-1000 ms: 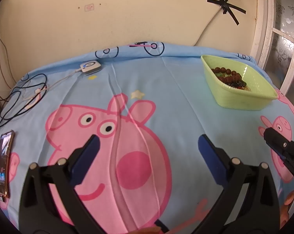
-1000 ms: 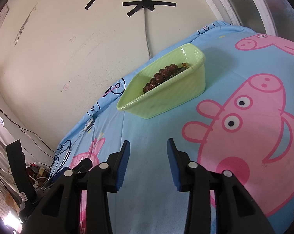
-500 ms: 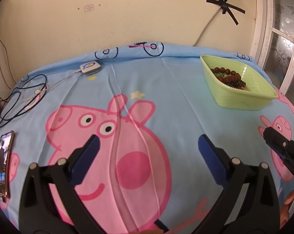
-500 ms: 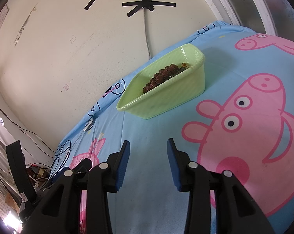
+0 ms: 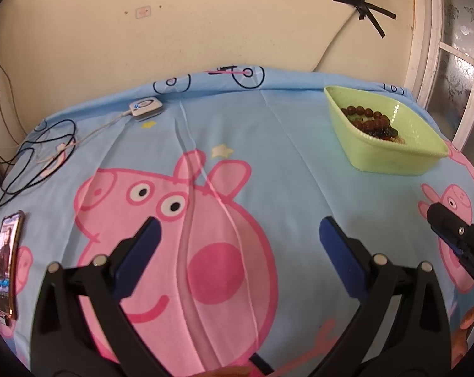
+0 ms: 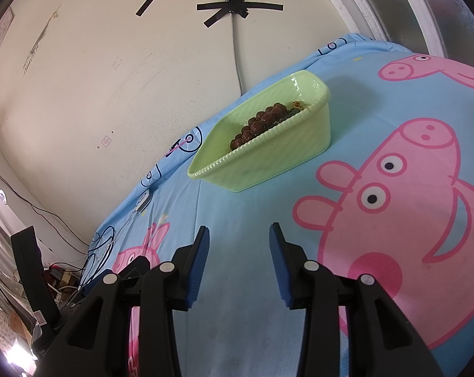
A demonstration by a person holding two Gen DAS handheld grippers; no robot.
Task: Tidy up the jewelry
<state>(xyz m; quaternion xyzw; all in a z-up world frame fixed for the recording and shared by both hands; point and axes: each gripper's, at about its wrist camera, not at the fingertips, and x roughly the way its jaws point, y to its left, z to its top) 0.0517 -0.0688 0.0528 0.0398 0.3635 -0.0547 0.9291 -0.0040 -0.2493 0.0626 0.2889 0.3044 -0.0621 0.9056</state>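
Observation:
A light green plastic bin (image 5: 397, 154) stands on the blue cartoon-pig sheet at the far right; it also shows in the right wrist view (image 6: 268, 157). Brown bead bracelets (image 5: 367, 117) lie inside it with darker beads, and they show in the right wrist view (image 6: 262, 121) too. My left gripper (image 5: 238, 234) is open wide and empty over the pink pig print. My right gripper (image 6: 238, 240) is open and empty, short of the bin; part of it shows at the right edge of the left wrist view (image 5: 456, 238).
A phone (image 5: 6, 264) lies at the sheet's left edge. A small white device (image 5: 145, 106) with its cable and black wires (image 5: 35, 157) lies at the far left. The wall runs behind the bed, a window frame (image 5: 441, 47) at right.

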